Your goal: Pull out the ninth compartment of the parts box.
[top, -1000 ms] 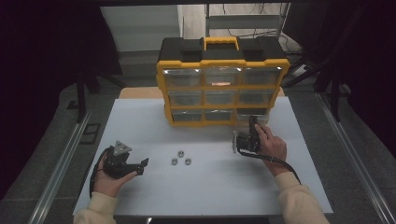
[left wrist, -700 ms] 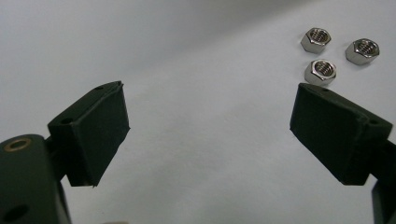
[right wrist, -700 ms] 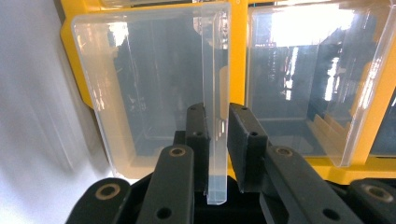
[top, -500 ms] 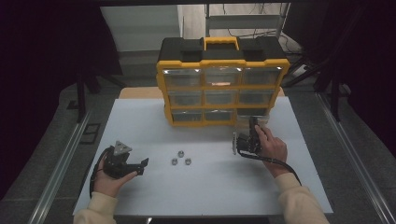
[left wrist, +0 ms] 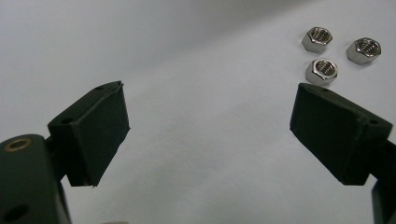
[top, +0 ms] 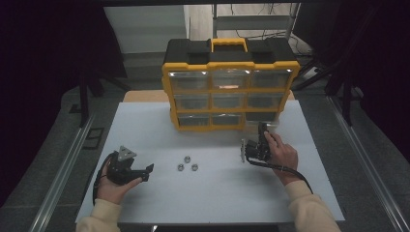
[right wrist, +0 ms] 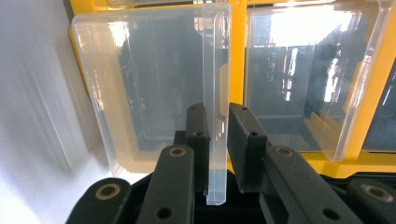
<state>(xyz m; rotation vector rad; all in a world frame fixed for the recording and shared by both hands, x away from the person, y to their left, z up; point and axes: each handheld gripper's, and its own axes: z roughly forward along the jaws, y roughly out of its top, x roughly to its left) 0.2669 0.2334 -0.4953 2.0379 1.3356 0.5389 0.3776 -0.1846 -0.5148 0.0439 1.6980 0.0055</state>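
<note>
Right claw clenches clear drawer wall; left claw released, facing nuts.

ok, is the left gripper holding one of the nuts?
No. The left gripper has its jaws wide apart over bare table, and the three nuts lie beyond them untouched.

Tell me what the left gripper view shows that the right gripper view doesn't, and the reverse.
Left gripper view: the left gripper has its jaws wide open over the white table, with three hex nuts lying just past one jaw tip.

Right gripper view: the right gripper is closed on the upright wall of a clear drawer, in front of the yellow organizer.

Shared: a pair of black jaws rising from the bottom, and a stretch of the white table.
</note>
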